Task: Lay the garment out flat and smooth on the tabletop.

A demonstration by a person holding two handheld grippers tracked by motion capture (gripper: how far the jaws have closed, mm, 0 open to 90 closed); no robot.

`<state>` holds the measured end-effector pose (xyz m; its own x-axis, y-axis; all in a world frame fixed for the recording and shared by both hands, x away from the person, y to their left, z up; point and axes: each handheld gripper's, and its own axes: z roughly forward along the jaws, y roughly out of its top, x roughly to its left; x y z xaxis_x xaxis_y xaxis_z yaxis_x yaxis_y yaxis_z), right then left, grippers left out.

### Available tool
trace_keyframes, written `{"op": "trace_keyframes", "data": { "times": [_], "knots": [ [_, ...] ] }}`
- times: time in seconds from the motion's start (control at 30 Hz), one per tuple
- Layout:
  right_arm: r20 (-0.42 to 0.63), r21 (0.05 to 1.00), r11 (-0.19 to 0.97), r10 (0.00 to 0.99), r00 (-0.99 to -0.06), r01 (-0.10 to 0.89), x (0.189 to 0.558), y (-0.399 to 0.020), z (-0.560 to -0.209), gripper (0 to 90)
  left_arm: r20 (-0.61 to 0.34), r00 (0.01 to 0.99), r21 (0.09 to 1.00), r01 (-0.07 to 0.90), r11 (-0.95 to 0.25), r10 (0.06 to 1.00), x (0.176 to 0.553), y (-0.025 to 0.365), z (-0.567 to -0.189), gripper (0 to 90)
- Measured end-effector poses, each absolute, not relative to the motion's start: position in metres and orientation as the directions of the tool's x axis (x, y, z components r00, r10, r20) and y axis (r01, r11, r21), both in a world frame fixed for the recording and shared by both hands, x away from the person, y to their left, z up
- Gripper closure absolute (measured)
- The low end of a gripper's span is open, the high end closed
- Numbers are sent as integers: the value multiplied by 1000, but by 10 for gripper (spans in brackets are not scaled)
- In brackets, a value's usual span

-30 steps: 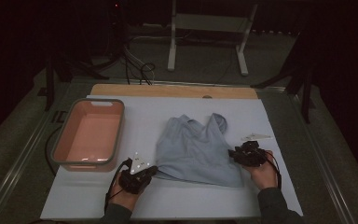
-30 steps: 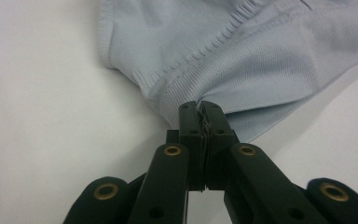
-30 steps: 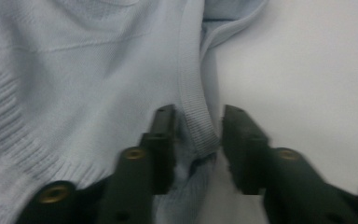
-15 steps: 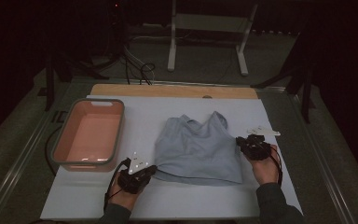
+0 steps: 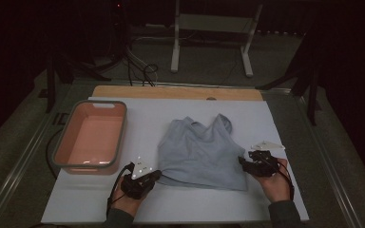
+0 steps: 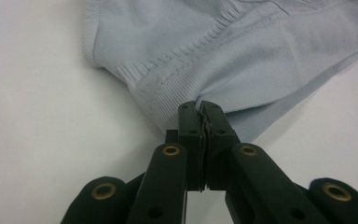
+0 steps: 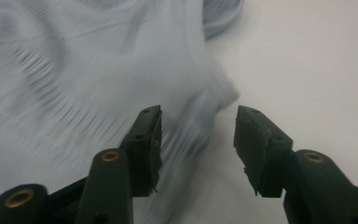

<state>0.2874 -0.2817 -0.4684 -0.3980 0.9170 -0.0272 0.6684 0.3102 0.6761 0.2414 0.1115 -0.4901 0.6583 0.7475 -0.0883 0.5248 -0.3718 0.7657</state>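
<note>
- The left hand-held gripper (image 6: 199, 122) has its black jaws pinched tight on the ribbed hem at the near left corner of the tank top (image 5: 202, 154).
- The right hand-held gripper (image 7: 196, 135) has just been opening; its jaws stand apart with the top's edge lying between them, not pressed by either pad.
- The tank top is pale blue knit, fine-ribbed, spread flat in the middle of the white desk (image 5: 218, 209), straps pointing away.
- A salmon-pink rectangular plastic tub (image 5: 62, 154) with grey rim sits left of it, with nothing in it.
</note>
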Motion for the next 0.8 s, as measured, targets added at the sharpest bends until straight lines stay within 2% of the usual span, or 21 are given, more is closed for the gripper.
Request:
{"op": "trace_keyframes", "data": {
  "times": [0.07, 0.1, 0.27, 0.63, 0.8],
  "knots": [
    [-18, 676, 305, 917, -399, 671, 284, -283, -469, 508, -88, 658, 766, 525, -372, 748, 241, 112, -490, 890],
    [19, 666, 291, 914, -406, 686, 277, -285, -472, 509, -82, 661, 766, 520, -377, 746, 241, 112, -490, 890],
    [39, 635, 296, 910, -413, 713, 269, -288, -481, 525, -83, 665, 768, 518, -377, 743, 236, 112, -491, 887],
    [35, 614, 308, 909, -415, 727, 266, -290, -488, 531, -78, 687, 755, 514, -407, 723, 217, 119, -492, 881],
    [42, 611, 297, 914, -404, 734, 266, -289, -489, 543, -94, 649, 770, 528, -358, 755, 228, 121, -489, 708]
  ]
}}
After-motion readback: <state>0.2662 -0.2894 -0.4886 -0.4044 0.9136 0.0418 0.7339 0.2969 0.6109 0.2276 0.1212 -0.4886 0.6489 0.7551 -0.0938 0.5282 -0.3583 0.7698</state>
